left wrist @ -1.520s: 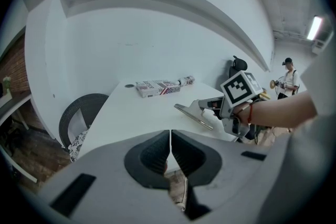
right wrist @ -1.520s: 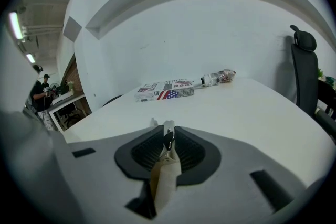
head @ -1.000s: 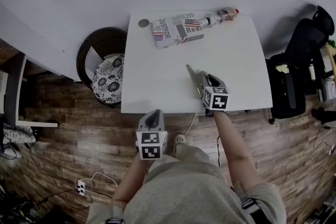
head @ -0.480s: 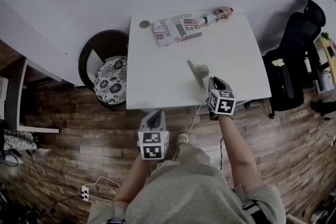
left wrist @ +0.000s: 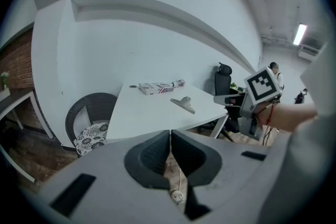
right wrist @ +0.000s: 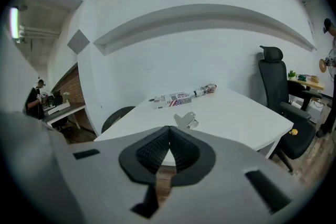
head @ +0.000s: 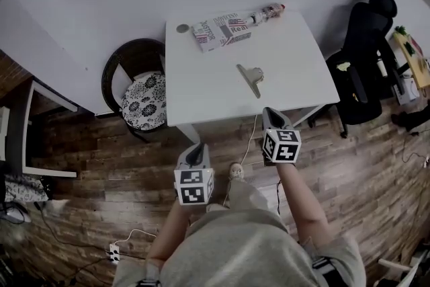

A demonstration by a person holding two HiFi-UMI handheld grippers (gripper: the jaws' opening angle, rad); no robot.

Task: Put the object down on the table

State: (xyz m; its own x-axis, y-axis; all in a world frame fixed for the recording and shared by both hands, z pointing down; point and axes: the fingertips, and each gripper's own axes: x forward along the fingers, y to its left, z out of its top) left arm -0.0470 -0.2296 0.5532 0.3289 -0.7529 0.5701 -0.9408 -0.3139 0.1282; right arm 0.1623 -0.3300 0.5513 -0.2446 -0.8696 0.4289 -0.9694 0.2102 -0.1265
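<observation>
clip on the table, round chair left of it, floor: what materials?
Clip: probably metal; pale dull sheen, thin flat blade.
Chair: looks like dark woven wicker or rattan, going by the textured rim. Its cushion is patterned fabric.
Floor: wood planks or wood-look laminate, with grain and staggered seams; can't tell which.

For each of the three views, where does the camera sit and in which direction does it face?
Head view: on the person's head, looking steeply down at the white table; the person's torso, left gripper and right gripper show.
Left gripper view: on the left gripper, facing across the table toward the wall; its shut jaws and the right gripper show.
Right gripper view: on the right gripper, facing the table; only its shut jaws show.
Shared: all three show the clip and the printed box.
</observation>
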